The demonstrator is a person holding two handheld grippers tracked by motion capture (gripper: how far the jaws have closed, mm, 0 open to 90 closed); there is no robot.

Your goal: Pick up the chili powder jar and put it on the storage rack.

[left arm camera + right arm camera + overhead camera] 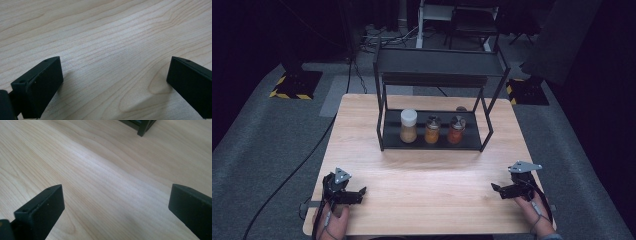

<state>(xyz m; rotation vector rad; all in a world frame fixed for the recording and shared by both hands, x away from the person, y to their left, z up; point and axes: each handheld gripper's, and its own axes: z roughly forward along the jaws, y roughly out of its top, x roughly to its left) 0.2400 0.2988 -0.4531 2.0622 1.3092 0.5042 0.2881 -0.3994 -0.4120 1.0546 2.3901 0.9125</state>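
Three jars [432,129] on the rack [432,142], well beyond both wide-open grippers, left [358,194] and right [498,190]

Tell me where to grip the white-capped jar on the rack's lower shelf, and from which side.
Grip the white-capped jar around its body below the cap, coming in level from the rack's open front. It stands upright, the upper shelf blocks a top approach, and the left gripper is probably better, since jars stand to its right.

left gripper [360,192] agape, right gripper [496,189] agape
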